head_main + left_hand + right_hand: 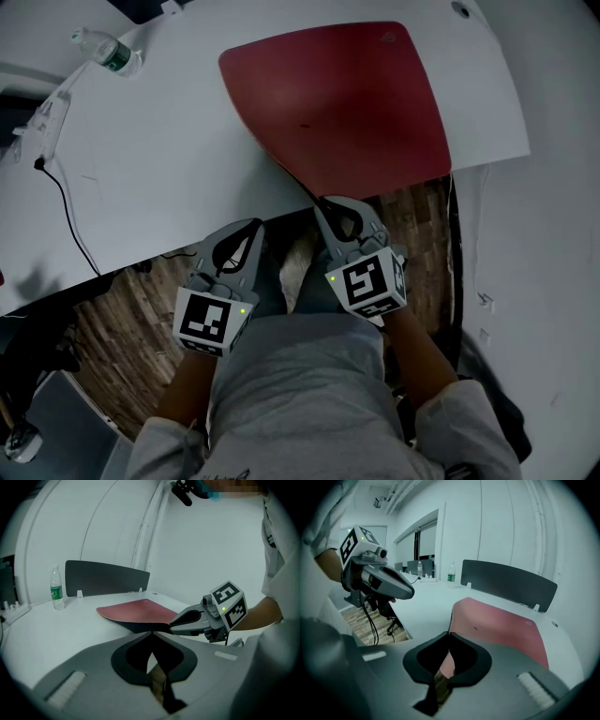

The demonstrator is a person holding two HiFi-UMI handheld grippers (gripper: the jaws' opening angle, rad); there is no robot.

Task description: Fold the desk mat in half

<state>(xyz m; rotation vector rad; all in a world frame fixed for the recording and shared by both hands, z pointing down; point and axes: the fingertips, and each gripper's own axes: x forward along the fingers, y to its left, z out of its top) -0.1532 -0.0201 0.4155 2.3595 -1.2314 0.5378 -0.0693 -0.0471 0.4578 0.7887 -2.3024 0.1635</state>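
A dark red desk mat (pixel 347 103) lies on the white desk (pixel 169 159), with its near corner reaching the desk's front edge. My right gripper (pixel 320 201) is shut on that near corner, and the thin edge of the mat (pixel 501 625) runs up from its tips. From the left gripper view the mat (pixel 138 609) is raised at that corner, showing a dark underside, with the right gripper (pixel 174 624) pinching it. My left gripper (pixel 255 225) is shut beside it at the desk's front edge, left of the mat, with nothing seen between its jaws.
A clear water bottle (pixel 105 52) stands at the desk's far left corner. A black cable (pixel 66 202) trails over the desk's left part. A dark divider panel (pixel 105 577) runs along the back. Wood floor (pixel 131 328) lies below the front edge.
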